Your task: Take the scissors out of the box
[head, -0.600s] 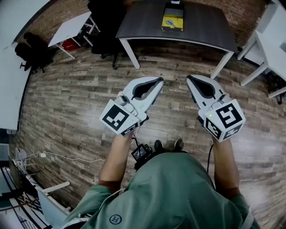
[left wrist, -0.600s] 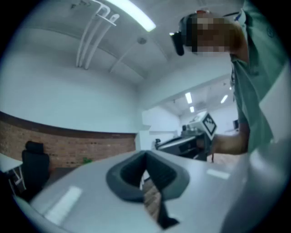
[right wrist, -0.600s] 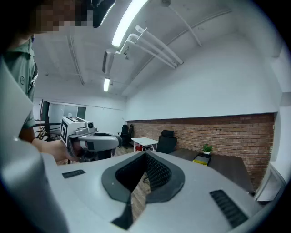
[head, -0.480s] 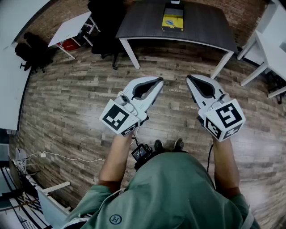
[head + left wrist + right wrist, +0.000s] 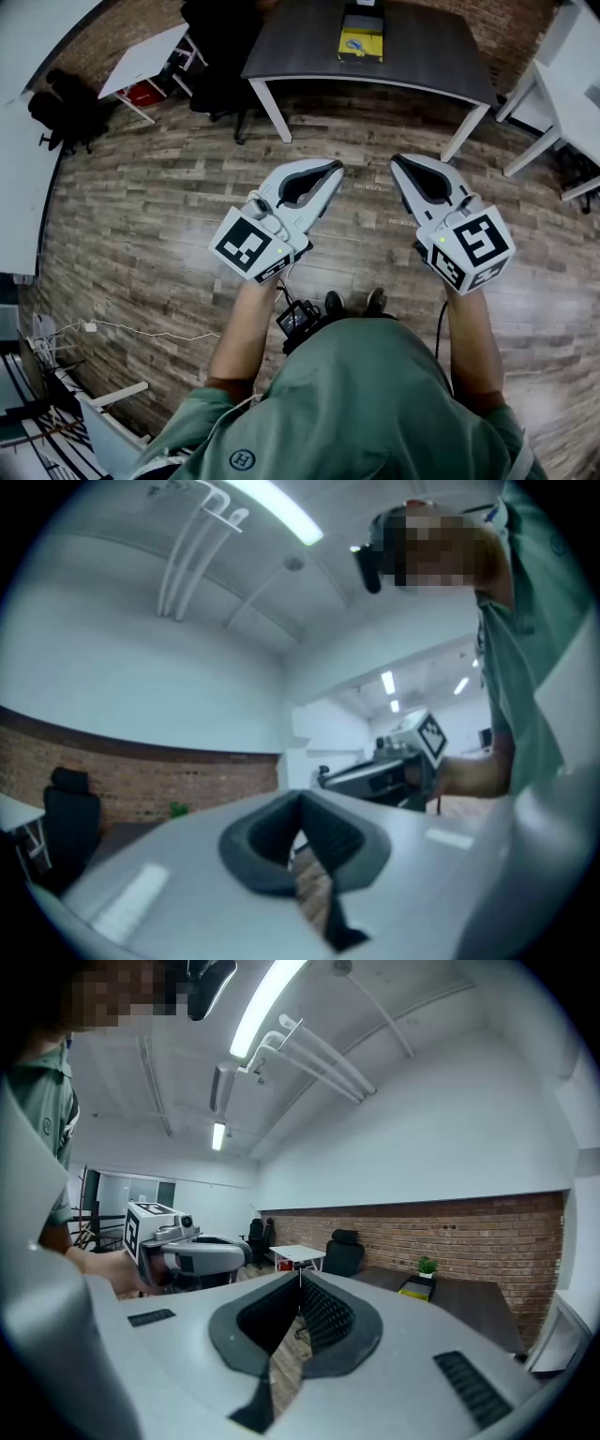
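Note:
A yellow box (image 5: pixel 362 44) lies on a dark table (image 5: pixel 422 56) at the far side of the room; no scissors show in any view. My left gripper (image 5: pixel 336 167) and right gripper (image 5: pixel 394 161) hang side by side over the wood floor, well short of the table. Both are shut and hold nothing. In the left gripper view the jaws (image 5: pixel 300 797) meet at their tips, and the right gripper (image 5: pixel 412 752) shows beyond them. In the right gripper view the jaws (image 5: pixel 300 1274) touch too, with the yellow box (image 5: pixel 413 1287) far off on the table (image 5: pixel 469 1302).
A small white table (image 5: pixel 150 58) and black chairs (image 5: pixel 220 56) stand at the back left. White desks (image 5: pixel 572 94) line the right side, and a white counter (image 5: pixel 23 141) the left. Cables (image 5: pixel 112 326) lie on the floor at the lower left. A brick wall (image 5: pixel 450 1232) backs the dark table.
The head view has shifted very slightly. Both grippers keep the same place and stay shut.

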